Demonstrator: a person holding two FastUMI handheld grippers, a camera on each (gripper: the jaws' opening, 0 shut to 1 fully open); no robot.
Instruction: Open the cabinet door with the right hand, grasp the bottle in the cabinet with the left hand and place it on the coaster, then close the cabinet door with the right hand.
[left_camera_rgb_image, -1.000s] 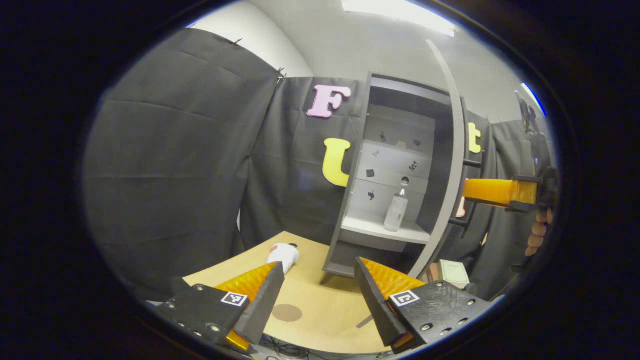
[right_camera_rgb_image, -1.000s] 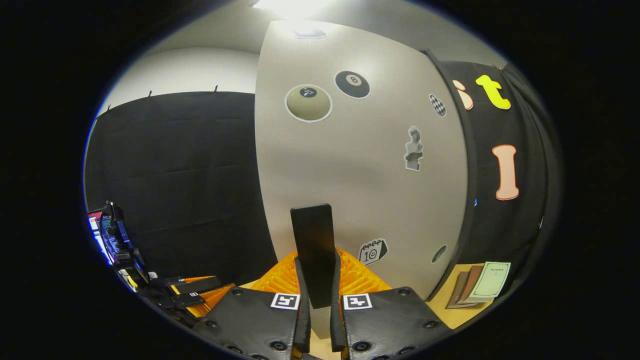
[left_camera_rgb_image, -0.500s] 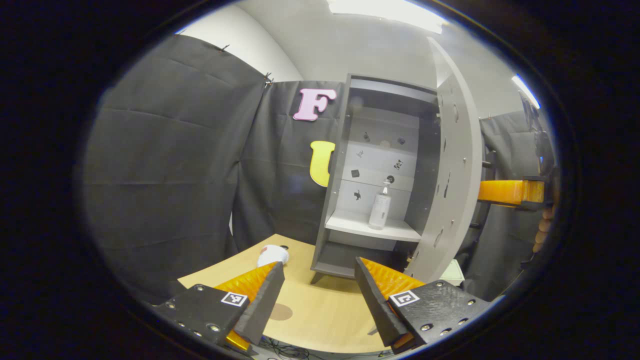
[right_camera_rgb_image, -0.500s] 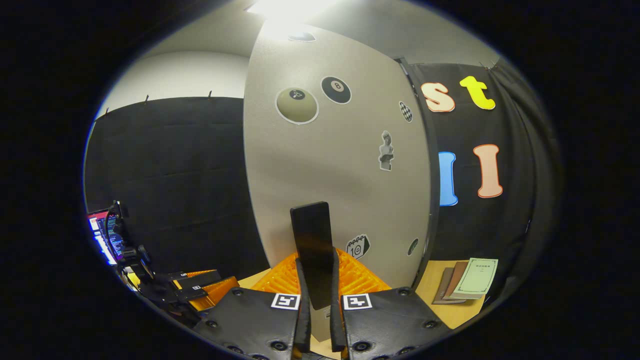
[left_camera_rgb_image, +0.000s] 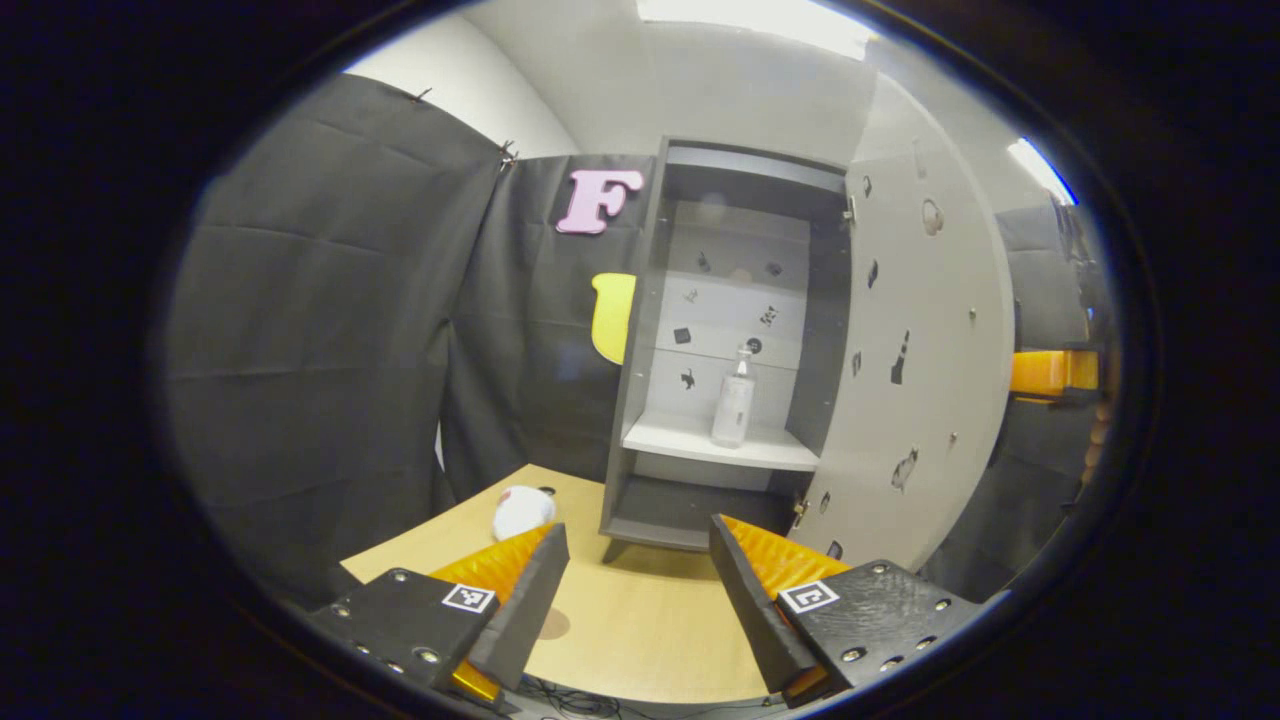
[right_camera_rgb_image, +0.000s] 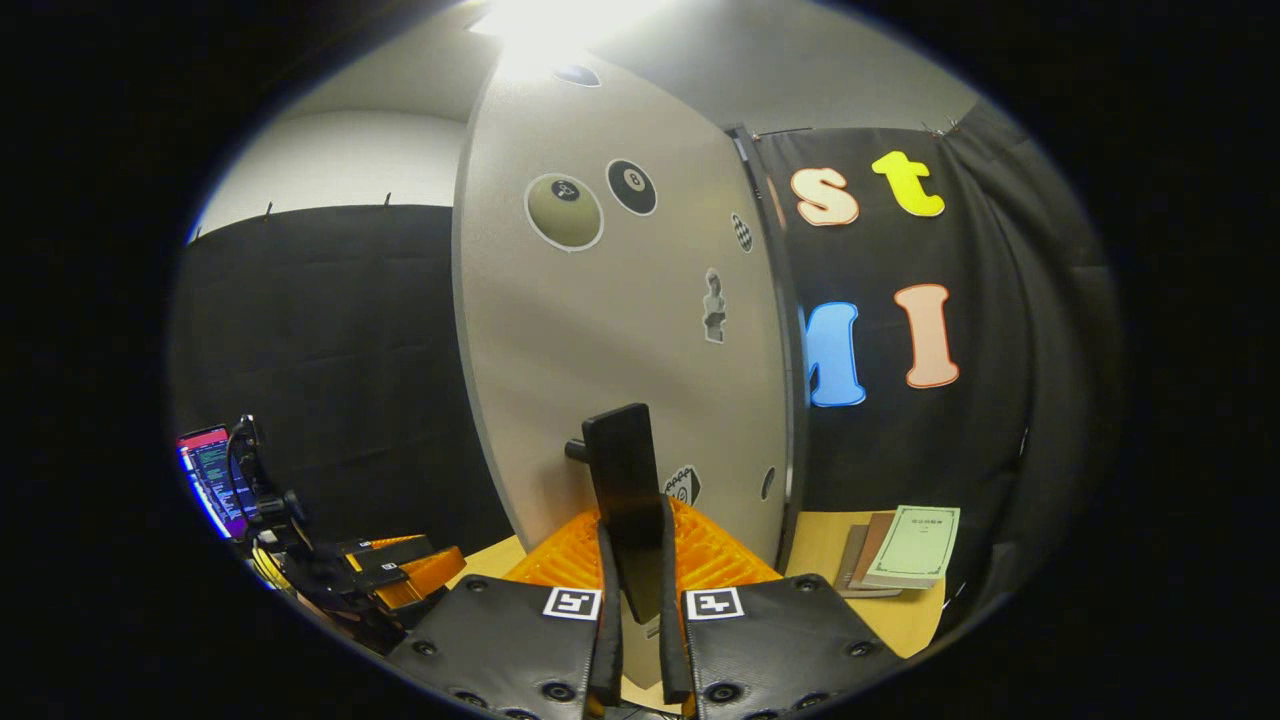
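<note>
Right gripper (right_camera_rgb_image: 633, 640) pinches the black door handle (right_camera_rgb_image: 622, 470); left gripper (left_camera_rgb_image: 632, 590) spread. The slim clear plastic bottle (left_camera_rgb_image: 733, 405) looks light, slick and tippy: take it mid-body.

The cabinet (left_camera_rgb_image: 640, 330) is tall, narrow and dark grey, with pale back panels dotted with small stickers and a light shelf partway up. It stands at the far edge of a wooden table. Its door (left_camera_rgb_image: 925, 370), pale grey and stickered on both faces, is swung wide open to the right; a black bar handle (right_camera_rgb_image: 625, 480) sits on its outer face. The bottle (left_camera_rgb_image: 733, 405), clear with a narrow neck, stands upright on the shelf, towards the right. The coaster (left_camera_rgb_image: 552, 624), a flat brown disc, lies on the table well in front of the cabinet.
</note>
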